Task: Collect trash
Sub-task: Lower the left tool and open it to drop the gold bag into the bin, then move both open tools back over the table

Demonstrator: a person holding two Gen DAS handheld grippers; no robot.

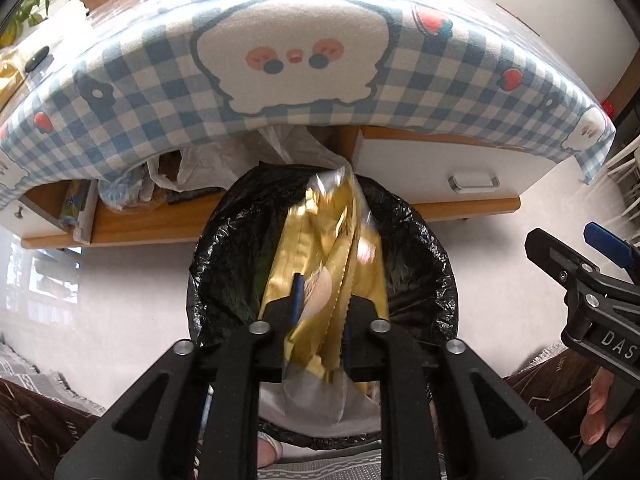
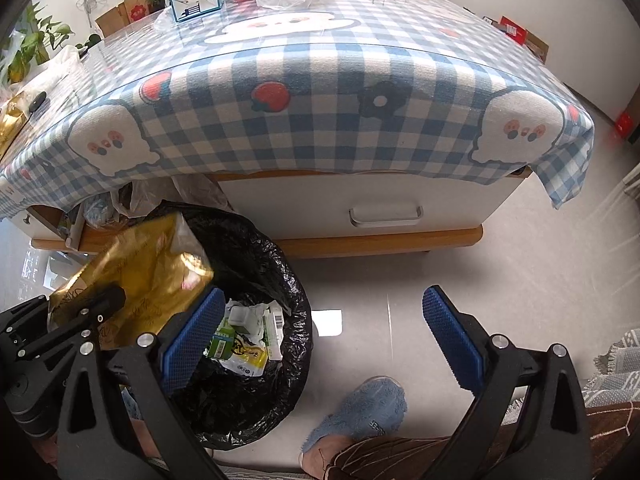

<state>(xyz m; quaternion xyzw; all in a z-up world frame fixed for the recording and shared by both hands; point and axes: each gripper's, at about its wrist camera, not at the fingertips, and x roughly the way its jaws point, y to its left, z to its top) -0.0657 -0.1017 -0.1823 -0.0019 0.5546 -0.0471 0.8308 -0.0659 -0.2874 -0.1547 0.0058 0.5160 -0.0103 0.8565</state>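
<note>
Checked tablecloth (image 2: 320,120) behind; left hand-held gripper (image 1: 320,312) clamping gold bag (image 1: 320,240), right hand-held gripper (image 2: 320,340) wide apart, "DAS".

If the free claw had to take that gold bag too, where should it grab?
Probably the upper edge of the gold bag, coming from the right. The left gripper already pinches its lower end over the black-lined bin, so the flat top sticks out free. The right gripper is open and beside it.
</note>
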